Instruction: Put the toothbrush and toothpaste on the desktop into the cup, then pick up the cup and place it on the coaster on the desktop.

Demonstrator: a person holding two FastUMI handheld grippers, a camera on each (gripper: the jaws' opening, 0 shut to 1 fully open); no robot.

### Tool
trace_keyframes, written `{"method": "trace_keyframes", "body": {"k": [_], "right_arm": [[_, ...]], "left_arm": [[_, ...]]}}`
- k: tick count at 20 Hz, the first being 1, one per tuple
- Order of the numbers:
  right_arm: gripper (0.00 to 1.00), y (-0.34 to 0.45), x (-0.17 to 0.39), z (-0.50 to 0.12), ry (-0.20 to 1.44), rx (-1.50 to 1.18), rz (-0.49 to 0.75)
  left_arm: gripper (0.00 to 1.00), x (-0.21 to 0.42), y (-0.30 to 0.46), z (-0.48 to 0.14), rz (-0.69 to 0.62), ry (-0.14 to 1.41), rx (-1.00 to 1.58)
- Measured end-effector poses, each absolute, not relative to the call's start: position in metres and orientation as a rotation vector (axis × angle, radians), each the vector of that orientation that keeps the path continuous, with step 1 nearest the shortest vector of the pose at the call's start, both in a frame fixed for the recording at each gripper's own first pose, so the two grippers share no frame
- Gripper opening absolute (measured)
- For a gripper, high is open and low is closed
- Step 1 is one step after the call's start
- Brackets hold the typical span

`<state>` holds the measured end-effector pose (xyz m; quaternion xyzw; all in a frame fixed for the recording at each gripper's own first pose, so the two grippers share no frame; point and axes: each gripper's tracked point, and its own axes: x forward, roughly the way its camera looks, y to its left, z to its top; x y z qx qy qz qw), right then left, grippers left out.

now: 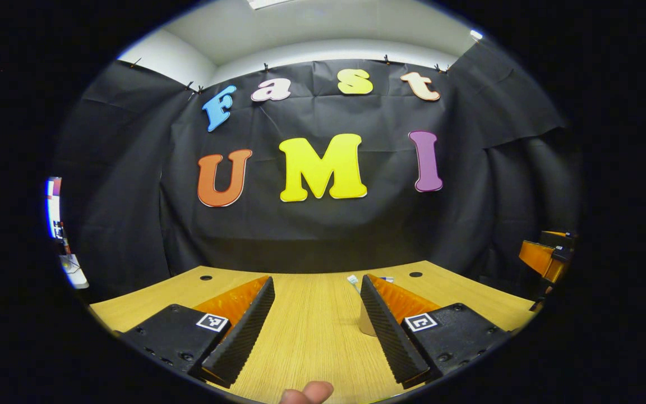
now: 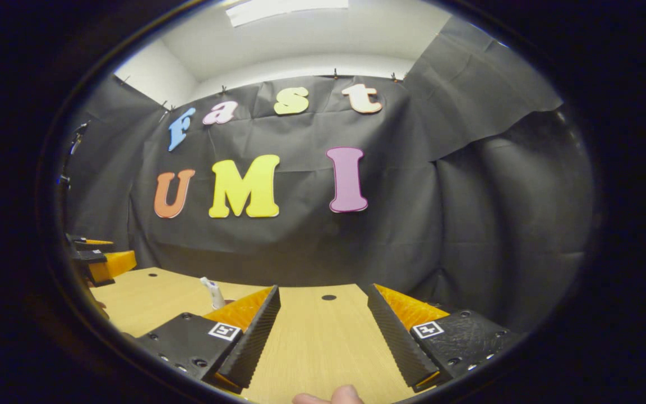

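Note:
In the left gripper view my left gripper (image 1: 317, 280) stands open low over the wooden desktop (image 1: 312, 331), with nothing between its fingers. A beige cup (image 1: 365, 326) sits just behind the right finger, mostly hidden by it. A white toothbrush head (image 1: 352, 279) sticks up above the cup, with a small blue-and-white tip (image 1: 388, 279) beside it. My right gripper (image 2: 323, 289) is also open and empty over the desk. A white upright piece (image 2: 212, 292) rises behind its left finger; I cannot tell whether it is brush or tube.
Each gripper shows as an orange and black shape at the edge of the other's view: the right one (image 1: 547, 258), the left one (image 2: 96, 261). Small dark cable holes (image 2: 328, 297) mark the desk's back edge. A fingertip (image 1: 306, 393) shows at the bottom.

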<state>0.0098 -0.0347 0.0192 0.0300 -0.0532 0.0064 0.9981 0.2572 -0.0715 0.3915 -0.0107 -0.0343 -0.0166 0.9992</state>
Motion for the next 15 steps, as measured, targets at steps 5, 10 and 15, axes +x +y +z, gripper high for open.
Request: {"method": "trace_keyframes", "body": {"k": [5,10,15], "right_arm": [[0.95,-0.029,0.01,0.013,-0.091,0.037,0.016],[0.95,-0.026,0.012,0.011,-0.076,0.032,0.016],[0.95,-0.021,0.013,0.011,-0.079,0.02,0.015]], "left_arm": [[0.98,0.257,-0.079,0.386,-0.052,-0.059,-0.03],[0.98,0.258,-0.079,0.384,-0.051,-0.065,-0.033],[0.99,0.256,-0.08,0.385,-0.057,-0.077,-0.039]]}}
